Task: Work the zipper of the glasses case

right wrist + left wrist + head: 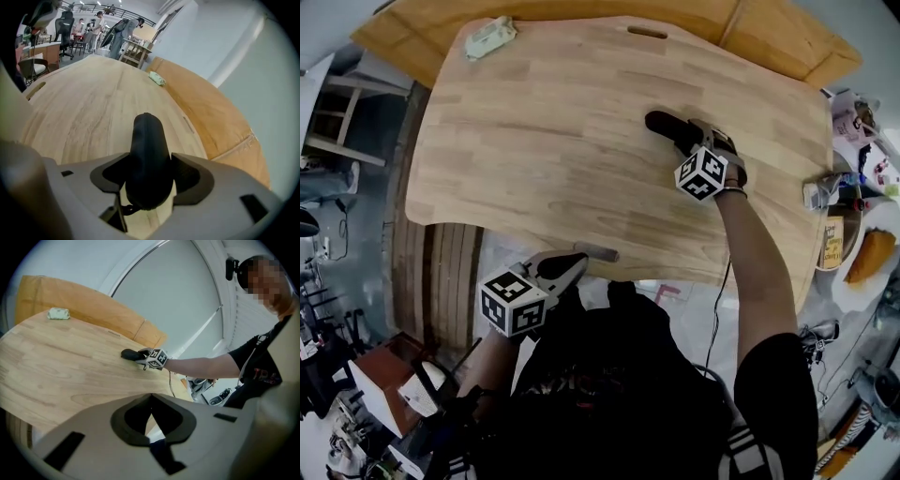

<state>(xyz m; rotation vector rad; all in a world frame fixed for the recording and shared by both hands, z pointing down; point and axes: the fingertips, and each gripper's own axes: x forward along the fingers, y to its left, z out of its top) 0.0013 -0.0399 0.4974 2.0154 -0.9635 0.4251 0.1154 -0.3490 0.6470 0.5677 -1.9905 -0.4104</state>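
Straddling the glasses case [145, 136], the right gripper [150, 161] has its jaws wide apart, one on each side. The pads seem just short of pressing, though the view is tight. The case lies flat on the right half of the table [534, 141], its long axis running straight away from that gripper, towards the far left. It is black, rounded and soft-looking. The left gripper [151, 401], jaws together and empty, sits at the near edge, well apart.
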